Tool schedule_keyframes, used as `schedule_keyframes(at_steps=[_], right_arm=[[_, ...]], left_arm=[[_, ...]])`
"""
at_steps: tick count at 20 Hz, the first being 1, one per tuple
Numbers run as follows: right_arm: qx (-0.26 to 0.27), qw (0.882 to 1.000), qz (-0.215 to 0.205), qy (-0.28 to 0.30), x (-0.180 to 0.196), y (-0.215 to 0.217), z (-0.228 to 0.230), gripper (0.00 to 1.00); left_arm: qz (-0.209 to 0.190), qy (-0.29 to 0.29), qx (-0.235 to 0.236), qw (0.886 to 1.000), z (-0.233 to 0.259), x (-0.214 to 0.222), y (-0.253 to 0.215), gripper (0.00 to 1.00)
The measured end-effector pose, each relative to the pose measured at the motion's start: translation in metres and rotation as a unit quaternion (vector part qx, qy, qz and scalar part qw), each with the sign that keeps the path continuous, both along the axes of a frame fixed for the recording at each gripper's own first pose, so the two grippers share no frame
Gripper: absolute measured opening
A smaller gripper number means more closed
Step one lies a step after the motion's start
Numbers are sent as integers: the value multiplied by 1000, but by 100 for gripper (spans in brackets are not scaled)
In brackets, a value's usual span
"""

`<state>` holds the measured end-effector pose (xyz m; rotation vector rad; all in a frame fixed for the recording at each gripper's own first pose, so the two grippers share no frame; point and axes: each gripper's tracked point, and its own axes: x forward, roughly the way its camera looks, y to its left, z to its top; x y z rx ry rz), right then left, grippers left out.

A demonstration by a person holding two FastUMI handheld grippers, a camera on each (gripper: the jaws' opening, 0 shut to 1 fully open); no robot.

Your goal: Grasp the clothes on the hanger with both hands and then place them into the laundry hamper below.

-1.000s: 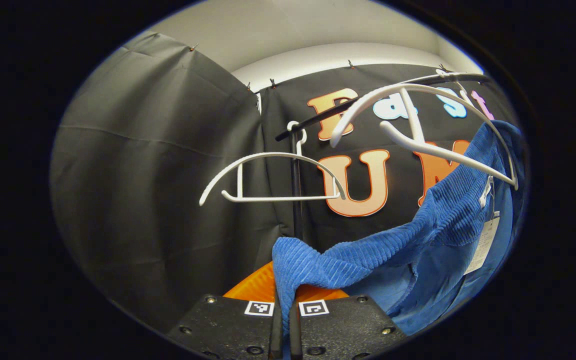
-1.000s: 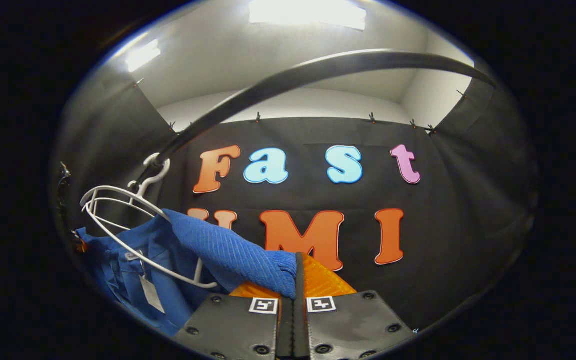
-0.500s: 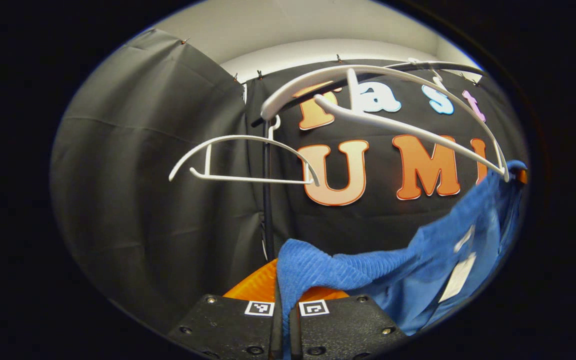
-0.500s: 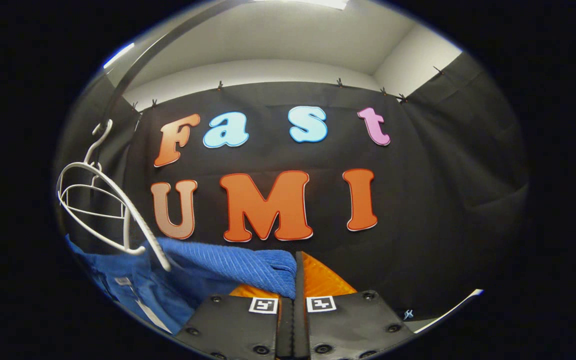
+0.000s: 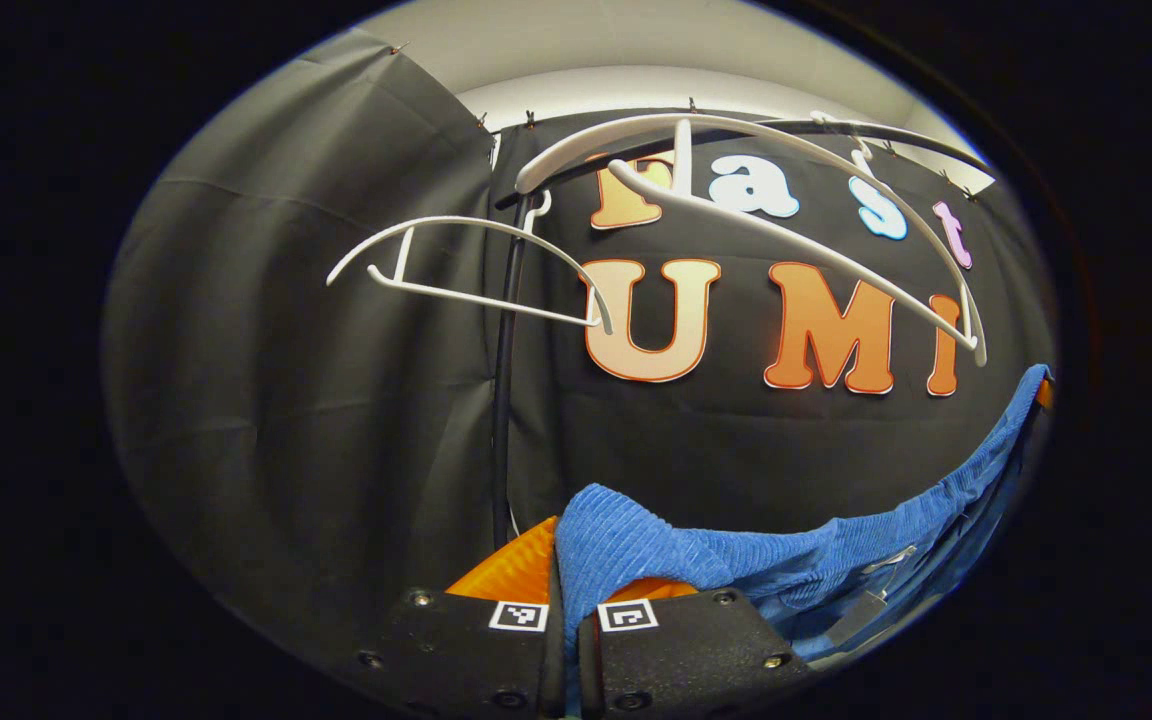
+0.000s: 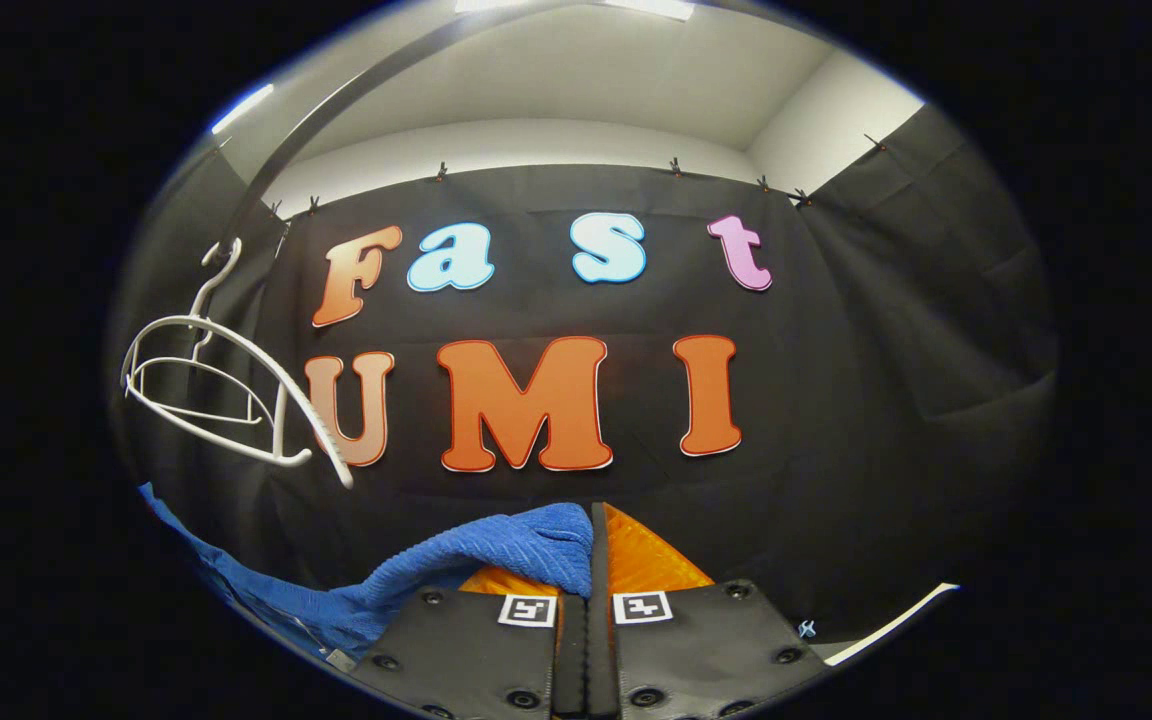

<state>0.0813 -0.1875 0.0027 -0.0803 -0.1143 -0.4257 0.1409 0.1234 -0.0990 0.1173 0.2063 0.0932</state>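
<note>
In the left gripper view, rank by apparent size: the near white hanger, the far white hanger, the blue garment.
1. Near white hanger: widest span, though nearness to the camera inflates it.
2. Blue garment: almost as wide, partly cut off at the edge, so unsure against 1.
3. Far white hanger: clearly smallest.

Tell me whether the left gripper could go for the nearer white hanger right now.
Probably not: the left gripper is shut on the blue garment, so it isn't free, though the nearer white hanger hangs bare above it.
</note>
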Motion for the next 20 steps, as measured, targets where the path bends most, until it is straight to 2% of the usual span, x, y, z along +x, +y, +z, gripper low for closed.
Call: schedule_keyframes(at_steps=[3, 4, 7, 11, 13, 15, 17, 20], right_arm=[[10, 999, 34, 12, 4, 21, -10, 7], [13, 999, 48, 21, 6, 30, -18, 7], [17, 994, 95, 54, 10, 67, -46, 7], [24, 982, 164, 96, 17, 123, -85, 8], [34, 973, 192, 120, 18, 146, -108, 8], [45, 965, 213, 145, 22, 162, -134, 8], [61, 955, 227, 180, 23, 174, -165, 8], [106, 935, 239, 238, 21, 184, -221, 8]], left_arm=[[-19, -7, 23, 1000, 6, -2, -14, 5], [-33, -7, 22, 999, 5, -6, -25, 3], [-74, 2, 5, 997, -6, -13, -68, 7], [-132, 31, -21, 991, -33, -19, -124, 5], [-146, 49, -28, 988, -50, -20, -141, 7], [-162, 74, -47, 983, -69, -24, -158, 5], [-181, 116, -81, 973, -96, -33, -180, 5], [-201, 209, -179, 940, -145, -55, -209, 5]])
